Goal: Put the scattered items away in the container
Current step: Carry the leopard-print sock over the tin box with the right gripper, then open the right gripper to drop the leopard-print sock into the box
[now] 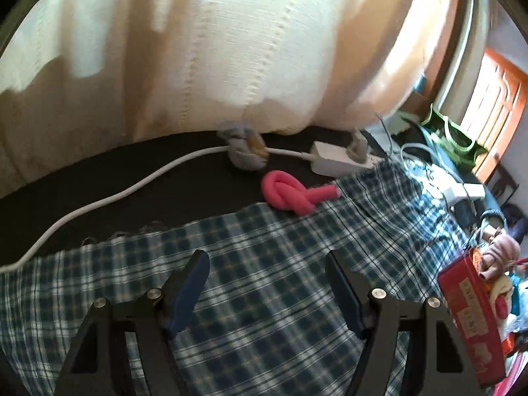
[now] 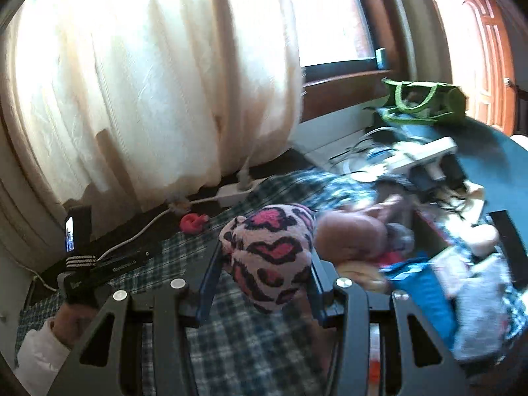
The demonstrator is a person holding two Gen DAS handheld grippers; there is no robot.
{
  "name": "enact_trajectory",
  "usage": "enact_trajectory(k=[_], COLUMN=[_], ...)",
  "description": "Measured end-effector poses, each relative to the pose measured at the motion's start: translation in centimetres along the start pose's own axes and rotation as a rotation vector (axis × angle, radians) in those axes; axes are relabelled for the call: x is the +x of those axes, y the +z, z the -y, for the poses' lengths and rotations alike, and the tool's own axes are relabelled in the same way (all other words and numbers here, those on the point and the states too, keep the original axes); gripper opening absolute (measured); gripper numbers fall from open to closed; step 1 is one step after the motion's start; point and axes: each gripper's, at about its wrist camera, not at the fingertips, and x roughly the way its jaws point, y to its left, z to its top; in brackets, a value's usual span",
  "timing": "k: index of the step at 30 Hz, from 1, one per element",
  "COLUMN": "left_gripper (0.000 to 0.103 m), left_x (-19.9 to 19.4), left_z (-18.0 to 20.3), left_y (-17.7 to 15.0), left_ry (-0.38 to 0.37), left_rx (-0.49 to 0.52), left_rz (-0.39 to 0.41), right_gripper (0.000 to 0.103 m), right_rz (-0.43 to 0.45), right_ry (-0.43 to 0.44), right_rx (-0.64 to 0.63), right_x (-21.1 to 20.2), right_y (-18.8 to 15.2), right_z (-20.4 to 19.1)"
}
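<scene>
R gripper (image 2: 262, 264): I read the jaws as clamped on a fuzzy pink sock bundle (image 2: 269, 254) w/ black-and-pink heart print. The bundle fills the gap between both fingers and hangs clear of the plaid cloth (image 2: 250, 346) below it. So this item is picked up, not yet deposited.

Just right of and beyond the R gripper sits the container (image 2: 429, 231), a red box. Its inside is blurred, but I can make out several soft items there already: a pinkish bundle (image 2: 349, 236) nearest the held one, plus blue and grey fabric further right. I cannot count them.

L gripper (image 1: 267, 292): jaws stand wide apart, nothing between them, only plaid cloth (image 1: 264, 330) underneath. The red box (image 1: 468, 316) shows at its far right w/ a pink sock (image 1: 498, 257) on top of the pile.

Ahead of the L gripper, at the far edge of the cloth, lies a knotted pink foam tube (image 1: 290, 194), still loose. Beyond that, near the curtain (image 1: 231, 49), a small grey-blue bundle (image 1: 244, 151) sits on the white cable (image 1: 115, 194), beside the power strip (image 1: 336, 158); too blurred to tell what it is.

Assessment: task well advanced, approx. One item in transit in the R gripper, at least one (tube), poss. two, left to collect. L gripper is free and faces them.
</scene>
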Motion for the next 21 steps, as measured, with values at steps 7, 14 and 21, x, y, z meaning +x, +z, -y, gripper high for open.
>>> enact_trajectory(k=[7,14,21], left_gripper=[0.074,0.074,0.074], left_x=[1.0,1.4,1.5], left_z=[3.3,4.2,3.2], left_y=[-0.5,-0.8,-1.0], left_ry=[-0.046,-0.061,-0.072], left_rx=[0.022,0.020,-0.013], left_rz=[-0.020,-0.030,-0.030], right_gripper=[0.051,0.051,0.051], right_rz=[0.006,-0.099,-0.230], right_ry=[-0.143,-0.155,-0.230], right_rx=[0.114,0.185,0.170], right_x=[-1.6,1.7,5.4], right_y=[1.3,3.1,2.3], right_z=[8.2,12.7,13.1])
